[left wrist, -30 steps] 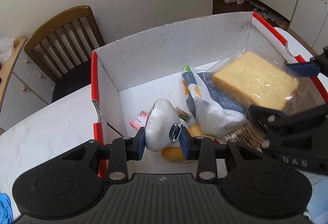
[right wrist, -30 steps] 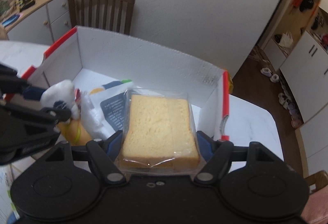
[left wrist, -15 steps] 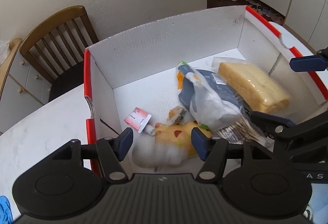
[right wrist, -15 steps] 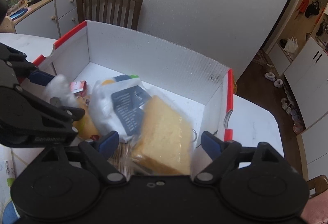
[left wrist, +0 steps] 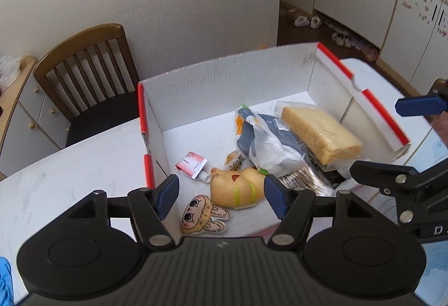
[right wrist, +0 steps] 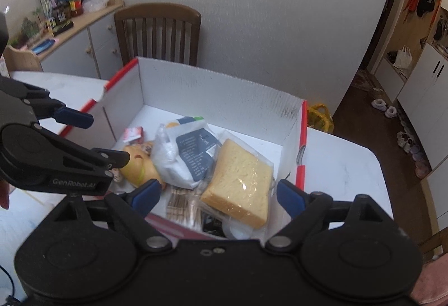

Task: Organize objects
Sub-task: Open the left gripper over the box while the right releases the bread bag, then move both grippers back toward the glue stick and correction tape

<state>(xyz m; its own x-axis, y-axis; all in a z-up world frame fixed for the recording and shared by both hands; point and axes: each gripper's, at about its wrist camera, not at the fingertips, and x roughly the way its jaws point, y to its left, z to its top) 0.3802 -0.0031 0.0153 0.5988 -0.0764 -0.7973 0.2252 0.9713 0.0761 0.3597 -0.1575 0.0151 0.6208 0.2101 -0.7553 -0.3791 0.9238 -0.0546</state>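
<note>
A white cardboard box with red rims (left wrist: 224, 87) (right wrist: 224, 98) stands on the white table. Inside lie a wrapped slab of sponge bread (left wrist: 319, 135) (right wrist: 240, 188), a white and blue bag (left wrist: 266, 143) (right wrist: 190, 154), a yellow plush (left wrist: 238, 188) (right wrist: 137, 163), a small doll-face charm (left wrist: 201, 215), a pink sachet (left wrist: 191, 164) and a pack of brown sticks (right wrist: 182, 203). My left gripper (left wrist: 221, 195) is open and empty above the box's near edge. My right gripper (right wrist: 217, 195) is open and empty above the bread.
A wooden chair (left wrist: 84, 73) (right wrist: 159, 31) stands behind the table against the wall. A grey sideboard (right wrist: 84, 45) with clutter is at the left. White table surface (left wrist: 70, 166) (right wrist: 336, 160) lies on both sides of the box. Something blue (left wrist: 5, 286) lies at the lower left.
Both grippers opened and pulled up and back. The left let the white charm drop into the box. The right let the wrapped bread fall onto the bag in the box.
</note>
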